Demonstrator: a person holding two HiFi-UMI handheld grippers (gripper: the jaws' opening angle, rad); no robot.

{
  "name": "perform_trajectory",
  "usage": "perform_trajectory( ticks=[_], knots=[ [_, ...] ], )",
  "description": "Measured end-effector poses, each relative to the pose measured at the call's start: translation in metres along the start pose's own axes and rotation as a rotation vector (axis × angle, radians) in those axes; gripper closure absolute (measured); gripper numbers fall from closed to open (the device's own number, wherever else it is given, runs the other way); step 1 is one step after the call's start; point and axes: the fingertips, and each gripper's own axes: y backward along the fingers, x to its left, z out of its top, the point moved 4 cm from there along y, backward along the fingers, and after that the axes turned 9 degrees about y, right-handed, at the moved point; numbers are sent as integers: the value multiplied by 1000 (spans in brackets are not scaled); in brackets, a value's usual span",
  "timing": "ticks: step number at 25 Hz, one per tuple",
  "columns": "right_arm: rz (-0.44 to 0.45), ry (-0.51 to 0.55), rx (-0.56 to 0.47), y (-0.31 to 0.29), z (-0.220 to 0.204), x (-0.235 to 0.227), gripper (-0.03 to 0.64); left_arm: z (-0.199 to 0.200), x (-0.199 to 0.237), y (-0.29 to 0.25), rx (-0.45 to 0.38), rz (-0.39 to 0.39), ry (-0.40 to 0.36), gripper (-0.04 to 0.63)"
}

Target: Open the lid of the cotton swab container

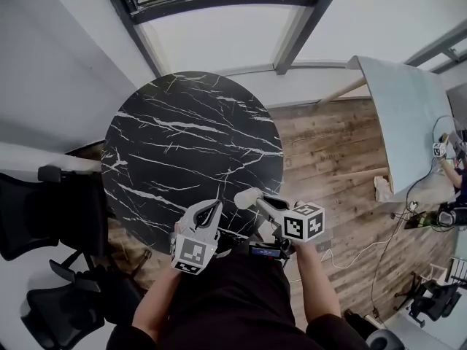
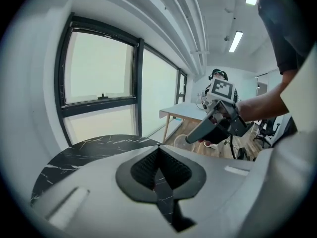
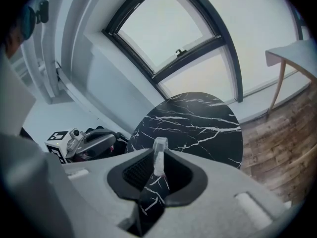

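Observation:
My right gripper is shut on a small round, translucent cotton swab container, held in the air just off the near edge of the round black marble table. Its clear edge stands upright between the pads in the right gripper view. In the left gripper view the container shows as a pale disc behind the right gripper's tip. I cannot tell whether lid and body are together. My left gripper hovers close to the left of it, shut, with nothing between its fingertips.
Black office chairs stand left of the table. A white desk with wooden legs stands at the right on the wood floor, with cables trailing. A window lies beyond the table. The marble top is bare.

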Motion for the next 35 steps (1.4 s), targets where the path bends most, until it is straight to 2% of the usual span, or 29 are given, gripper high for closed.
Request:
perform_trajectory(
  ticks=[10, 16, 23, 28, 32, 35],
  knots=[
    [47, -27, -60, -14, -5, -19, 554, 36, -1, 11, -143, 30, 63, 595],
    [70, -49, -64, -25, -11, -28, 554, 50, 1, 18, -200, 52, 52, 595],
    [96, -90, -111, -23, -10, -26, 554, 72, -4, 31, -287, 64, 90, 595],
    [56, -67, -171, -13, -4, -14, 555, 89, -2, 46, -352, 93, 108, 595],
    [5, -47, -216, -6, 2, -6, 554, 95, 4, 51, -346, 114, 118, 595],
    [-57, -22, -253, -1, 5, -2, 554, 93, 8, 50, -335, 114, 153, 595]
  ],
)
